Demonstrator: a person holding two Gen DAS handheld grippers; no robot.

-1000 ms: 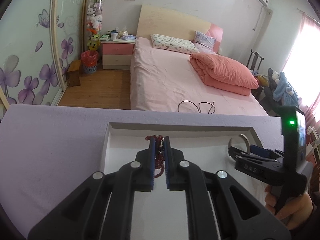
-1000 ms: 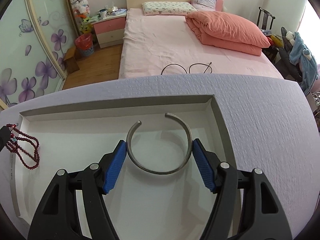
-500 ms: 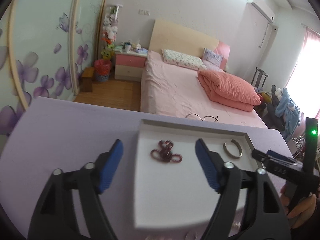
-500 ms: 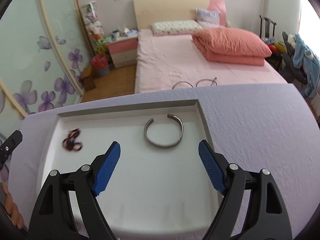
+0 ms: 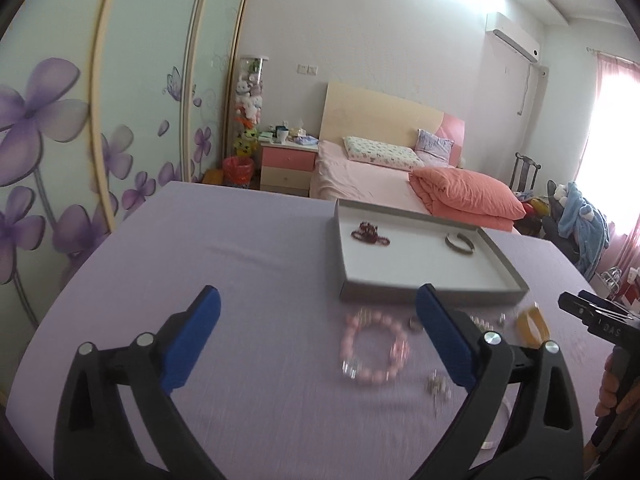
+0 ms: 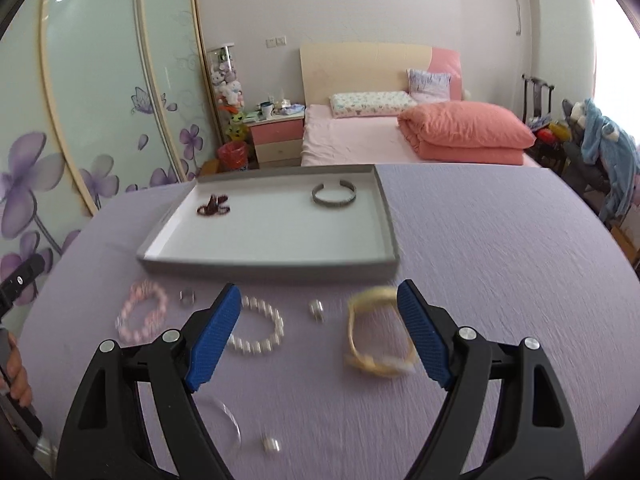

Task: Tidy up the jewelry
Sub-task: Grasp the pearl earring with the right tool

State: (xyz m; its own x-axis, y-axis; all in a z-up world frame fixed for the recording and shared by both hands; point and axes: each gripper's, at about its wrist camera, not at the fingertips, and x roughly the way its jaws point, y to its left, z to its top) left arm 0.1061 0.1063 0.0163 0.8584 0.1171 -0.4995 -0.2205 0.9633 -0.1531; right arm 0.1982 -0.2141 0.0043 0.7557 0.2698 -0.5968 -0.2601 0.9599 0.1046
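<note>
A grey-rimmed white tray (image 6: 280, 266) sits on the purple table and holds a dark red bead string (image 6: 213, 207) and a silver cuff (image 6: 334, 196). It also shows in the left wrist view (image 5: 432, 298) with the bead string (image 5: 370, 235) and cuff (image 5: 460, 243). In front of the tray lie a pink bead bracelet (image 6: 143, 312) (image 5: 374, 351), a white pearl bracelet (image 6: 260, 330), a yellow bangle (image 6: 378, 332) and small rings (image 6: 317, 309). My left gripper (image 5: 318, 340) is open and empty. My right gripper (image 6: 318, 334) is open and empty above the loose jewelry.
A clear bangle (image 6: 224, 420) and a small ring (image 6: 271, 445) lie near the table's front edge. Behind the table stand a pink bed (image 6: 360, 136), a nightstand (image 6: 276, 132) and a flowered wardrobe (image 6: 80, 120).
My left gripper has let go of the red bead string in the tray and my right has left the silver cuff there. Both have pulled back from the tray, open.
</note>
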